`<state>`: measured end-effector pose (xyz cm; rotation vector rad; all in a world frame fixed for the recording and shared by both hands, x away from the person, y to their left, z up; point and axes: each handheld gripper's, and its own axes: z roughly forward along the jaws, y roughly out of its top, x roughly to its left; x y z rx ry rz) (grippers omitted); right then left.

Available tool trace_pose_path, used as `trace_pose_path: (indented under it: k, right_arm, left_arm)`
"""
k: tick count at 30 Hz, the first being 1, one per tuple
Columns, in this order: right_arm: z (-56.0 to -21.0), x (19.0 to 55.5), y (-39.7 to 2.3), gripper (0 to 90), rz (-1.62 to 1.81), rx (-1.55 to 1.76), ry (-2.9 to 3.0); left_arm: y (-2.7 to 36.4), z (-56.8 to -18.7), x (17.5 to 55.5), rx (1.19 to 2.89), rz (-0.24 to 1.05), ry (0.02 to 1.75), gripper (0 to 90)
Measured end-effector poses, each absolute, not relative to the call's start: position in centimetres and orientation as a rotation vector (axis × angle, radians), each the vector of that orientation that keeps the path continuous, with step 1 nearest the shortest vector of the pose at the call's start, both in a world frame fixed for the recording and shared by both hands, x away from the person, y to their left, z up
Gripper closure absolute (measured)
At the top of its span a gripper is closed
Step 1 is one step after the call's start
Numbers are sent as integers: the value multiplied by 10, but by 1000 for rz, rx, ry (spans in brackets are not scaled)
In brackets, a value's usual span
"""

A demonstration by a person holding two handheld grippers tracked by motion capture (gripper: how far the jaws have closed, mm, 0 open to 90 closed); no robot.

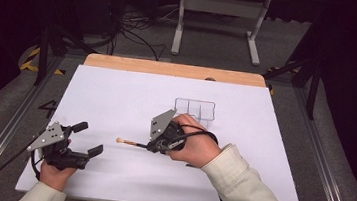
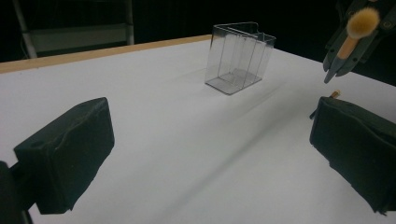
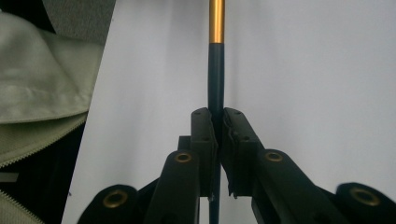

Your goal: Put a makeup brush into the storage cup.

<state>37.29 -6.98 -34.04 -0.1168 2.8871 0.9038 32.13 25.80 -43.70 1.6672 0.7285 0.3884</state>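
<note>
Right gripper (image 1: 150, 146) clamps a makeup brush (image 1: 132, 142) by its dark handle, mid-counter, bristles pointing left, near the clear organizer (image 1: 194, 110). Left gripper (image 1: 88, 140) rests near-left, jaws wide, empty.

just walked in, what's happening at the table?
A person works at a white table with a claw in each hand. The right claw is shut on the dark handle of a small makeup brush, holding it level with its bristle tip toward the left claw. The left claw rests open near the table's front left, holding nothing. A clear divided organizer stands just beyond the right hand, apparently with nothing in it.
</note>
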Motion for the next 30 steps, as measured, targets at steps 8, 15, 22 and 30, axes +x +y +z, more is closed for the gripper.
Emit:
trace_pose_path:
  k: [8, 15, 22, 30]
  right_arm:
    - [-335, 373, -87, 837, 1065, -28, 2803]
    - [-333, 373, -100, 837, 1198, 27, 2728]
    - [-332, 373, -114, 837, 1305, 92, 2654]
    - [-332, 377, -131, 837, 1417, 174, 2575]
  left_arm:
    - [257, -437, 322, 1665, 388, 730, 5]
    - [257, -437, 321, 1665, 390, 728, 5]
    - [257, -437, 321, 1666, 389, 728, 5]
    - [257, -437, 322, 1666, 388, 727, 5]
